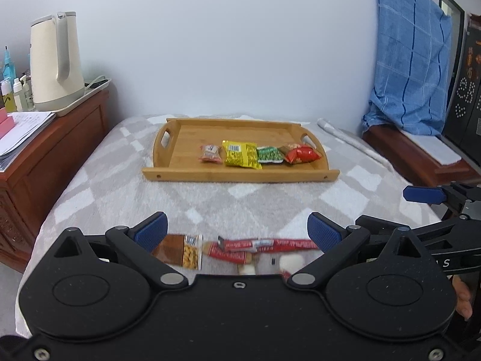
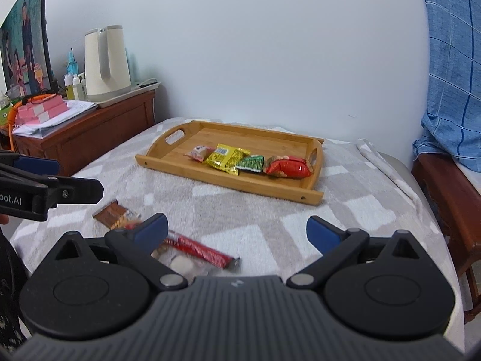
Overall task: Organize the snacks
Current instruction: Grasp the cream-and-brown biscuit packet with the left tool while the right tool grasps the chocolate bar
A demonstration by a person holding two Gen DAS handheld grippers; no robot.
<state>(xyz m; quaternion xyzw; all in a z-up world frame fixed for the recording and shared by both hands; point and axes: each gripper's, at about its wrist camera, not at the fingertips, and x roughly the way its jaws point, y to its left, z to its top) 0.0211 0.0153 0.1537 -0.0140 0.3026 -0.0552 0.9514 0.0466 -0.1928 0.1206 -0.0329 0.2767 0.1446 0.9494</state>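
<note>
Both claws are down low at the near edge of the worktop, which has a grey and white checked blanket [image 1: 126,180] over it. The left claw [image 1: 237,230] has its blue pads wide apart with nothing between them, and right under it sits the loose pile of snacks: a brown nut pack [image 1: 180,251], a long red stick [image 1: 270,245] and a clear bag with white pieces [image 1: 290,263], all lying flat on the blanket close together. The right claw [image 2: 237,230] is spread open too and empty, hovering just right of that same pile; from its camera the nut pack [image 2: 115,213] is off to the left, the red stick [image 2: 200,249] runs diagonally below its left pad, and the left claw's body pokes in from the left edge. Further back, well apart from the pile, there's a bamboo tray [image 1: 186,176] with handle cutouts, and four packs are lined up in a row along its front half, close side by side: a small pink one [image 1: 210,153], a yellow one [image 1: 242,154], a green one [image 1: 270,155] and a red one [image 1: 302,154] nearest the right handle. The left part of the tray is bare wood. Off to the left is a wooden cabinet [image 1: 54,162] with a cream kettle [image 1: 55,60] on a tray, some papers and small bottles, too blurry to read. On the right a blue checked cloth [image 1: 412,69] hangs over something, with a plain white wall behind it all.
</note>
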